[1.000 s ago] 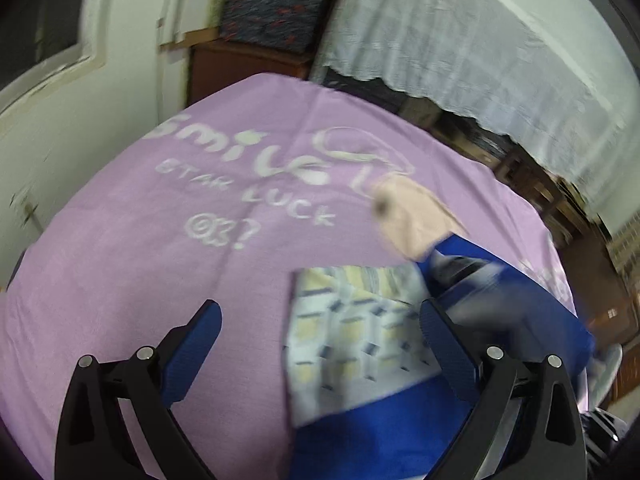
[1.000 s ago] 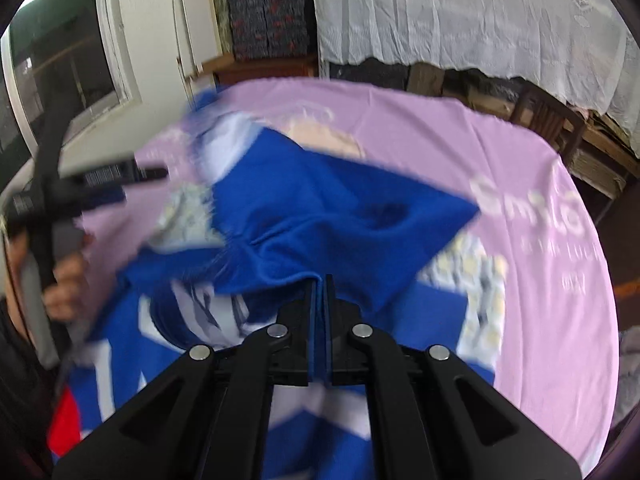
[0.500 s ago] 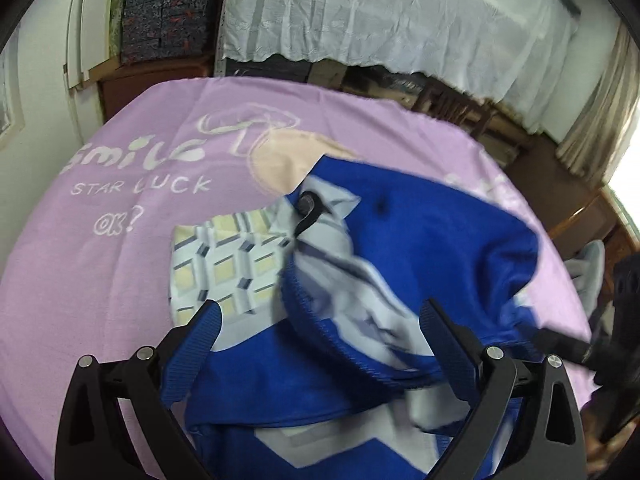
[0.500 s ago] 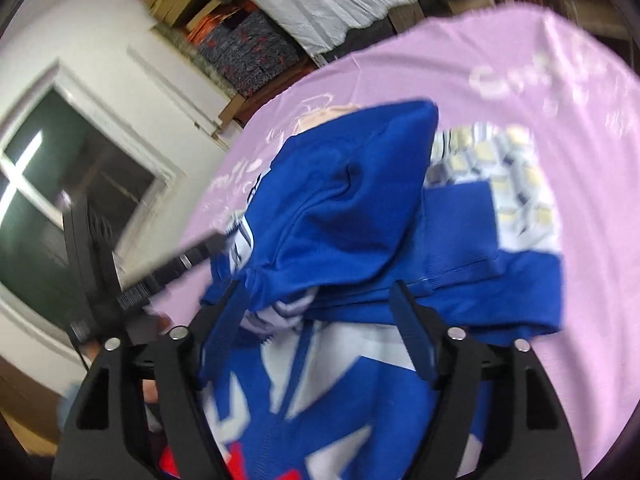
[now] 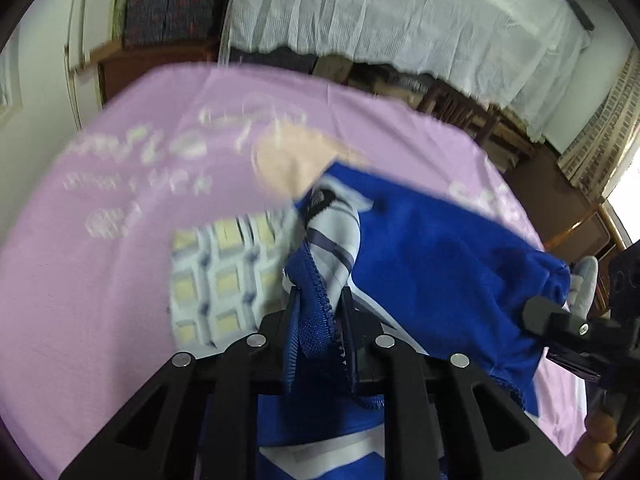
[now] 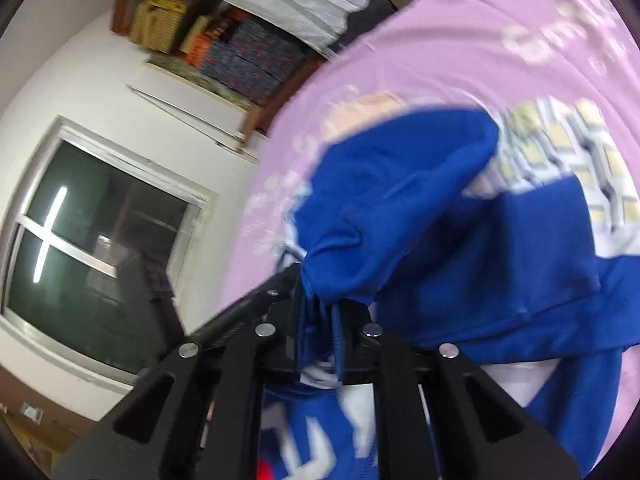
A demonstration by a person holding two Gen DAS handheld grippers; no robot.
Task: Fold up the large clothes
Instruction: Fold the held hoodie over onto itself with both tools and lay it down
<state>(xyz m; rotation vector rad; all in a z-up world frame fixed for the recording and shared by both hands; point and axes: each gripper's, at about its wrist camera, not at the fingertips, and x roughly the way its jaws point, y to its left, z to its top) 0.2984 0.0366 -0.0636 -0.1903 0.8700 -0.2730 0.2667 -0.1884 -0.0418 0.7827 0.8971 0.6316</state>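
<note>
Spread over the lilac sheet point(image 5: 120, 288), the blue jacket point(image 5: 440, 272) is bunched near its middle, with the left gripper point(image 5: 320, 312) and right gripper point(image 6: 320, 312) both closing on its edge, so they should lift evenly.

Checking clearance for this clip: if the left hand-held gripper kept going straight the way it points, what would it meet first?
The blue jacket itself: the left hand-held gripper is closing on its zipper edge, and more bunched cloth lies just ahead. Beyond that comes the purple sheet, though depth is hard to judge.
</note>
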